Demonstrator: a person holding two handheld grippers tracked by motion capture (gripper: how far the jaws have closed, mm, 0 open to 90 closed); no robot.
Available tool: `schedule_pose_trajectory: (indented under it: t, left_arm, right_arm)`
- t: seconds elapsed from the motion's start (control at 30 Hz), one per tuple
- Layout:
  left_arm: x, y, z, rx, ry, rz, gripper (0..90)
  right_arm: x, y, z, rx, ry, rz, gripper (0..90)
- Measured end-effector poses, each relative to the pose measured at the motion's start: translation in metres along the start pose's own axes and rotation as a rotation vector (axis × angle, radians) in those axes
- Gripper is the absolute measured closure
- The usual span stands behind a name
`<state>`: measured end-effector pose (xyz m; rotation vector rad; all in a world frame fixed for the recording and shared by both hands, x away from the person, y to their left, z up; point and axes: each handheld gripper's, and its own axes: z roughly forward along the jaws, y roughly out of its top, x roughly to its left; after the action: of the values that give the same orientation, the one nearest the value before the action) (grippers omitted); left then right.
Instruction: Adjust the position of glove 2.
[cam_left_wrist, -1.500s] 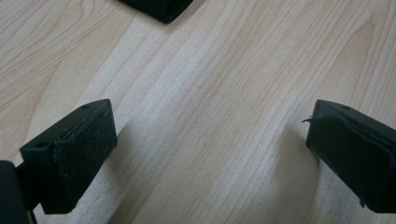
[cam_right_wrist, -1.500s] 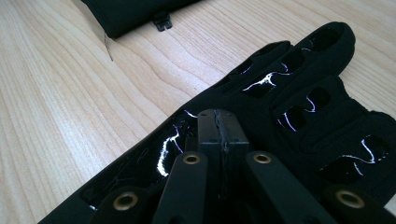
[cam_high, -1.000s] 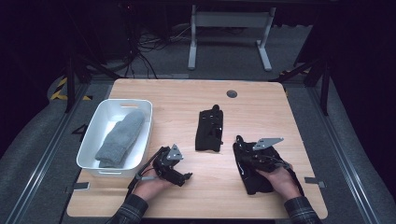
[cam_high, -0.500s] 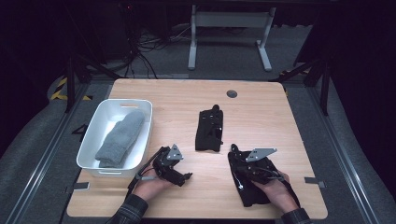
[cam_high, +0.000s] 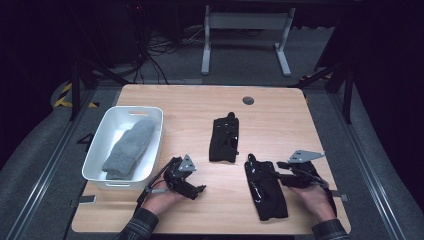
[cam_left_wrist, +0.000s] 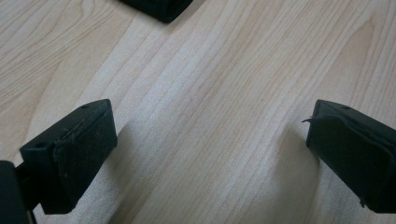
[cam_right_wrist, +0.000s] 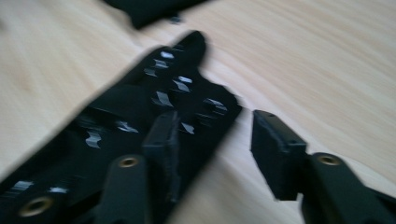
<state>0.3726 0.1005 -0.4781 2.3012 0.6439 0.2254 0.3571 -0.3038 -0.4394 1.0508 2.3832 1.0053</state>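
At the counter's (cam_high: 200, 107) left, a white plastic bin (cam_high: 97, 160) holds a grey knitted mitten (cam_high: 129, 148). Just right, the left gripper (cam_high: 197, 190) rests spread and empty. Farther right, the right gripper (cam_high: 278, 176), jaws just opened, sits at the black grip-dotted glove's (cam_high: 266, 190) right edge, pinching nothing.

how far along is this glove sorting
Done: one grey mitten lies in the white tub. In hand: the right tongs have just been opening over the near black glove, which lies flat on the table. Left: both black gloves, including the far one. The left tongs rest open and empty.
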Motion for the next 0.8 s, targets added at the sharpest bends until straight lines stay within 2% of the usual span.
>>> schedule_pose_trajectory:
  t: [0.1,0.13,0.17,0.23,0.27,0.3,0.33,0.4,0.43,0.5,0.53,0.6,0.63,0.67,0.77,0.8]
  left_arm:
    - [0.000,0.000,0.000,0.000,0.001,0.000,2.1]
    - [0.000,0.000,0.000,0.001,0.003,0.001,2.1]
    - [0.000,0.001,0.001,0.001,0.010,-0.001,1.3]
    - [0.000,0.002,0.000,0.012,0.015,-0.008,1.5]
    - [0.000,0.003,-0.001,0.017,0.024,-0.014,3.9]
    - [0.001,0.006,-0.004,0.030,0.039,-0.027,10.8]
    - [0.001,0.006,-0.004,0.030,0.039,-0.027,12.3]
    - [0.004,0.010,-0.007,0.015,0.030,-0.052,13.9]
    - [0.004,0.011,-0.009,-0.010,0.025,-0.066,17.7]
    - [0.008,0.018,-0.011,-0.020,0.014,-0.083,23.0]
    - [0.010,0.020,-0.012,-0.032,0.008,-0.086,30.6]
    - [0.013,0.027,-0.013,-0.054,0.012,-0.090,39.3]
    - [0.017,0.033,-0.014,-0.067,-0.009,-0.092,44.2]
    - [0.020,0.036,-0.013,-0.072,-0.017,-0.098,53.2]
    - [0.027,0.047,-0.012,-0.083,-0.046,-0.107,68.3]
    - [0.031,0.054,-0.010,-0.084,-0.040,-0.099,72.8]
  right_arm:
    - [-0.017,-0.009,-0.001,-0.016,-0.036,0.033,38.4]
    - [-0.017,-0.009,-0.001,-0.016,-0.036,0.033,38.4]
    - [-0.025,-0.015,-0.001,-0.029,-0.060,0.061,33.9]
    - [-0.028,-0.017,0.000,-0.033,-0.066,0.068,32.1]
    - [-0.030,-0.019,0.001,-0.036,-0.078,0.077,29.9]
    - [-0.033,-0.022,0.004,-0.023,-0.097,0.082,27.9]
    - [-0.034,-0.023,0.006,-0.013,-0.101,0.085,27.8]
    - [-0.035,-0.023,0.008,-0.006,-0.105,0.092,27.7]
    - [-0.036,-0.024,0.009,-0.005,-0.107,0.094,26.9]
    - [-0.037,-0.026,0.012,-0.007,-0.106,0.102,25.9]
    - [-0.038,-0.027,0.012,-0.013,-0.110,0.101,25.2]
    - [-0.038,-0.027,0.012,-0.018,-0.115,0.100,24.4]
    - [-0.038,-0.028,0.013,-0.021,-0.118,0.099,23.1]
    - [-0.038,-0.028,0.013,-0.024,-0.118,0.102,21.9]
    - [-0.039,-0.028,0.013,-0.019,-0.120,0.104,19.9]
    - [-0.039,-0.028,0.013,-0.020,-0.120,0.104,19.4]
